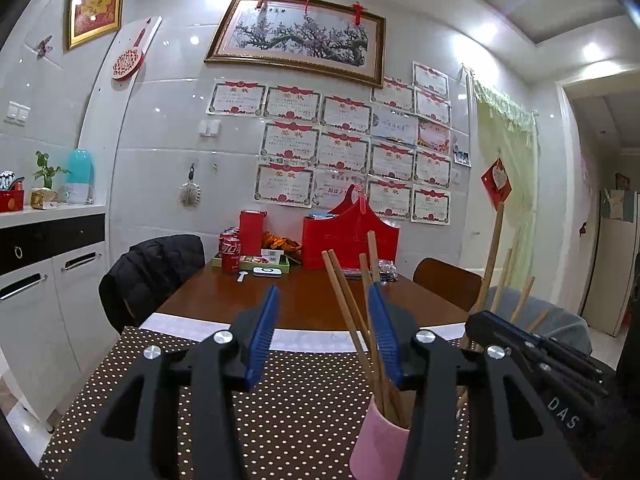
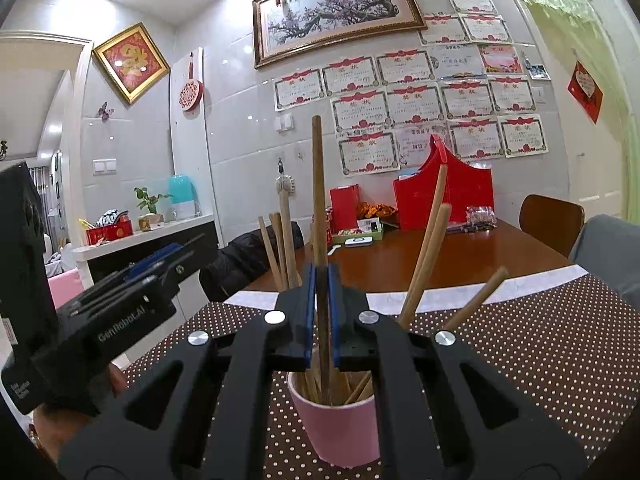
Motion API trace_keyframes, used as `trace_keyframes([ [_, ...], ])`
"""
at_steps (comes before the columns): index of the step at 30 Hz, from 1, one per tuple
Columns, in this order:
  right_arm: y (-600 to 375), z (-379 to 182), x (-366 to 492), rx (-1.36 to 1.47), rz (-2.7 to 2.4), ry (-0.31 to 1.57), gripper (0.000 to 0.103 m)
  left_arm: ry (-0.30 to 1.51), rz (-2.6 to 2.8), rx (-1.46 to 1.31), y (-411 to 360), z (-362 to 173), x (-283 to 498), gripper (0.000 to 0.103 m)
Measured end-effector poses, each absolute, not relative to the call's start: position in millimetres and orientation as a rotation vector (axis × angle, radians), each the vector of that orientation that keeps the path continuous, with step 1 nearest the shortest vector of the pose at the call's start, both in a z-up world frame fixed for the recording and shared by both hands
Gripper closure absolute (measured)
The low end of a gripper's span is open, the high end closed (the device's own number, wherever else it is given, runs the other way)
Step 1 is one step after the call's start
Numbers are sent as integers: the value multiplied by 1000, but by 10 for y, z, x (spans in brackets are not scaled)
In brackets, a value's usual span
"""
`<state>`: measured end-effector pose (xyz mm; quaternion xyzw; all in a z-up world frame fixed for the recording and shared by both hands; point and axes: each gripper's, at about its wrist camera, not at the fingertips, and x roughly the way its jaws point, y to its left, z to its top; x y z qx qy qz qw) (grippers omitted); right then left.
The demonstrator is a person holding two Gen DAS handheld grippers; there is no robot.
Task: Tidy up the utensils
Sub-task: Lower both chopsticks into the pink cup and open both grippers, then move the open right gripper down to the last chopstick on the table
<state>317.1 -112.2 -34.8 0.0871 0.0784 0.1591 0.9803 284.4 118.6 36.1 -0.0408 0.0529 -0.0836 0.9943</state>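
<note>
A pink cup (image 2: 334, 420) stands on the dotted tablecloth (image 2: 520, 352) with several wooden chopsticks (image 2: 426, 256) leaning in it. My right gripper (image 2: 322, 270) sits just above the cup's rim, shut on one darker upright chopstick (image 2: 318, 184) whose lower end is inside the cup. In the left wrist view the cup (image 1: 376, 444) is low on the right, under the right finger of my left gripper (image 1: 324, 292). That gripper is open; the leaning chopsticks (image 1: 344, 292) pass close to its right pad without being pinched. The right gripper (image 1: 480, 320) comes in from the right there.
Beyond the cloth, the brown table (image 1: 304, 300) carries a red basket (image 1: 348, 240), red cola cans (image 1: 231, 252), a green tray (image 1: 256, 263) and a white device (image 1: 267, 273). A black jacket hangs over the left chair (image 1: 152, 272). White cabinets (image 1: 48, 288) stand left.
</note>
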Motion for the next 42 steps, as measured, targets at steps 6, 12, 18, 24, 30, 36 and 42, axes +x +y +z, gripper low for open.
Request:
trace_keyframes([
  [6,-1137,-355,3133,203,314,174,94,115,-160,-76,1216,373,2777,45],
  [12,-1156,-264,2937,206,304,110,30,99,-148,-71,1272,430,2629,40],
  [18,-1116,-66,2630,148,279,63,30,84,-145,-83,1367,526,2426,39],
  [24,-1261,101,2307,120,210,66,30,108,-161,-82,1413,565,2249,39],
  [30,-1444,70,2213,144,133,170,30,169,-178,-77,1389,520,2163,38],
  [36,-1519,-191,2348,159,70,399,30,247,-210,-52,1336,419,2121,38],
  [42,-1442,-719,2719,179,65,780,49,339,-225,-34,1285,266,2132,38],
])
